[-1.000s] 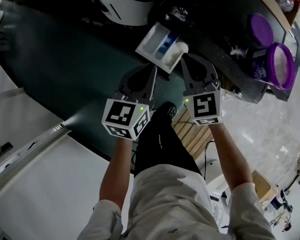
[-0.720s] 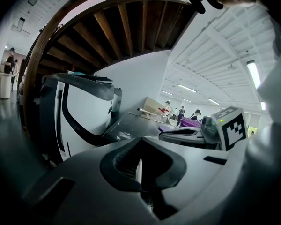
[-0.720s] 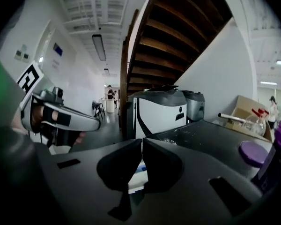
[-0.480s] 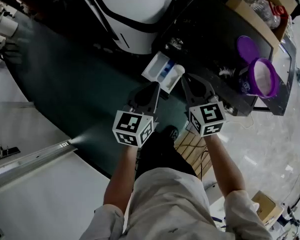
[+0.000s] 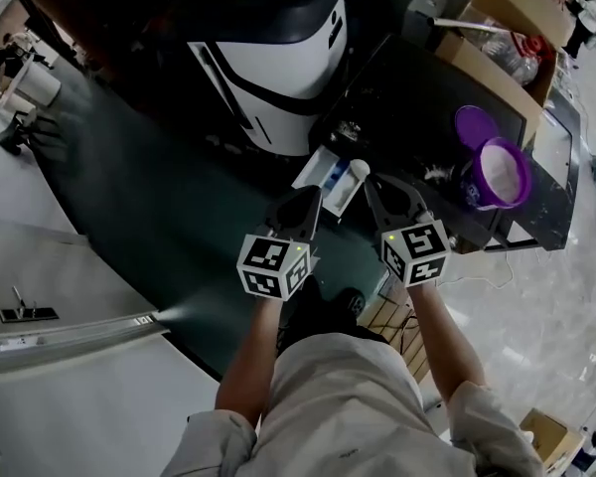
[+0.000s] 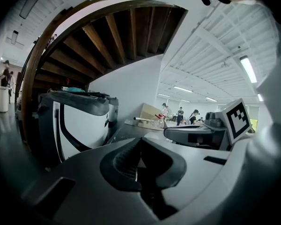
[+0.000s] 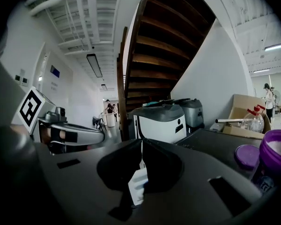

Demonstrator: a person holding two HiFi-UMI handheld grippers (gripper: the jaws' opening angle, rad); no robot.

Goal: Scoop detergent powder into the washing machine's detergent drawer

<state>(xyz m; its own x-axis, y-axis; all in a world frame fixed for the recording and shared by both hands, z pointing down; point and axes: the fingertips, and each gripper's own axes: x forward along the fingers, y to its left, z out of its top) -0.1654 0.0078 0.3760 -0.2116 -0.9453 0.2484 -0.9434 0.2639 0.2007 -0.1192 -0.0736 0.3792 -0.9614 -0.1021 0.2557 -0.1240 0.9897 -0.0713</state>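
The head view takes in more now: the washing machine [image 5: 278, 68], before cut off at 12 o'clock, shows almost whole. The detergent drawer [image 5: 326, 172] comes down from 12 o'clock to near the centre. The left gripper [image 5: 313, 195] and right gripper [image 5: 371, 180] look smaller below it. The purple jar [image 5: 504, 174] drifts inward from the 2 o'clock edge. A cardboard box [image 5: 507, 28] comes in at 1 o'clock.

In the right gripper view, your right gripper [image 7: 141, 149] has its fingers [image 7: 117, 168] pressed together, and they cover all but a pale slice of the detergent drawer [image 7: 138, 186]. The purple tub [image 7: 276, 165] runs off the right edge. From the head view, the drawer's compartments are too small to read for powder. Your left gripper [image 6: 139, 146] hides the drawer entirely behind its fingers [image 6: 124, 165] in its own view. The people [image 6: 180, 112] beyond are too small to make out.
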